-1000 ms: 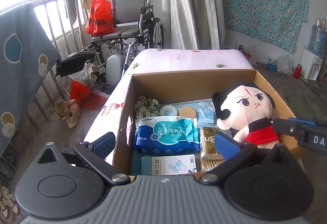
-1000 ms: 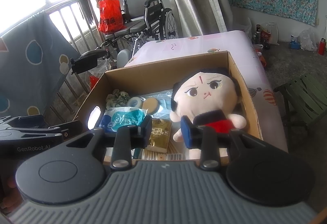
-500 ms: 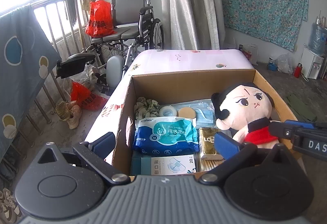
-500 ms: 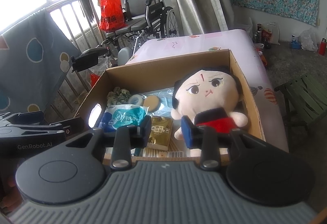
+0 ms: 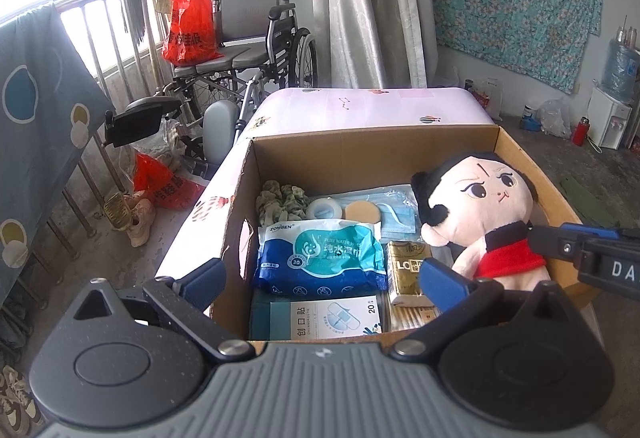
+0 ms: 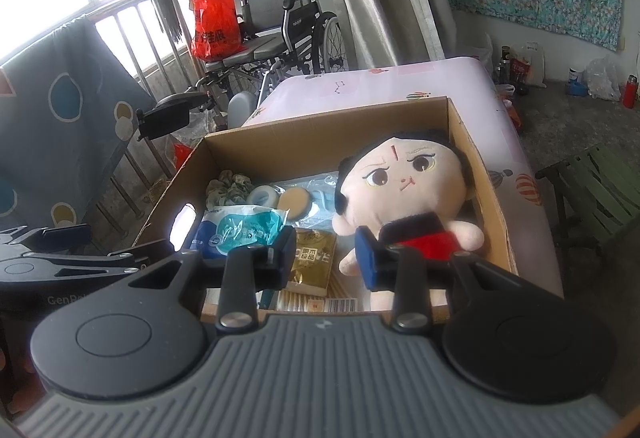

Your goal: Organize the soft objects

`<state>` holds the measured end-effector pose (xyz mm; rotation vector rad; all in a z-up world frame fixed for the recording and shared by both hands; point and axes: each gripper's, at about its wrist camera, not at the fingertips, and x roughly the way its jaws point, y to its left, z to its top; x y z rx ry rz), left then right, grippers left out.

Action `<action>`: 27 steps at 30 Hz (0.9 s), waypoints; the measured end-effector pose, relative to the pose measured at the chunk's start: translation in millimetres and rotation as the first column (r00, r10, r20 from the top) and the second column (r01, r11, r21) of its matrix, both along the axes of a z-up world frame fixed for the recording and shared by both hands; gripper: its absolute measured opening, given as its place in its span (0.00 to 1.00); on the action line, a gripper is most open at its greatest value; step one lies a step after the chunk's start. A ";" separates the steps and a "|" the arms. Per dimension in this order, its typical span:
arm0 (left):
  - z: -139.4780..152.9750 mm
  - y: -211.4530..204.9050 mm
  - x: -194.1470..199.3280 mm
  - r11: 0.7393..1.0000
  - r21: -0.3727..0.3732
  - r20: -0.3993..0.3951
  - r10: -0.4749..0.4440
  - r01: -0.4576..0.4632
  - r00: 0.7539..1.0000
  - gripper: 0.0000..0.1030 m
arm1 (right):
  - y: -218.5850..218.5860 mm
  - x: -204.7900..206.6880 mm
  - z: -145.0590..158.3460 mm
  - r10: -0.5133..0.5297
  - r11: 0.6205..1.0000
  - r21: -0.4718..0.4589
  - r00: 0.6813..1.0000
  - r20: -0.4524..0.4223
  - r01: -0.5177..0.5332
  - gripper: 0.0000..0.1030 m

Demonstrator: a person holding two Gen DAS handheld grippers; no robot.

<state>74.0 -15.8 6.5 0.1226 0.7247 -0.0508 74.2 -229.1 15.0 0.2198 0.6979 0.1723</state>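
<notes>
A cardboard box (image 5: 360, 150) (image 6: 312, 130) stands on a pink mattress. Inside at the right sits a plush doll (image 5: 480, 206) (image 6: 404, 190) with black hair and a red top. Beside it lie a blue wet-wipes pack (image 5: 316, 258) (image 6: 236, 234), a green scrunchie (image 5: 280, 200) (image 6: 228, 186), a face mask (image 5: 394, 206), a gold tissue pack (image 5: 404, 266) (image 6: 314, 262) and a bandage box (image 5: 332, 318). My left gripper (image 5: 320, 278) is open and empty over the box's near edge. My right gripper (image 6: 326, 258) is open and empty, just before the doll.
A wheelchair (image 5: 248, 46) with a red bag (image 5: 190, 32) stands behind the pink mattress (image 5: 360, 110). A railing with a hung blanket (image 5: 36, 110) is at the left. A green folding stool (image 6: 600, 190) stands right of the mattress. Shoes (image 5: 136, 214) lie on the floor.
Both grippers have drawn back and up slightly from the box. Both stay open. The objects in the box have not moved.
</notes>
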 end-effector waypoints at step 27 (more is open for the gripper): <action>-1.9 -6.5 -1.1 1.000 0.004 -0.029 -0.009 0.009 1.000 1.00 | 0.1 1.5 1.1 0.000 1.000 0.009 1.000 0.004 0.000 0.33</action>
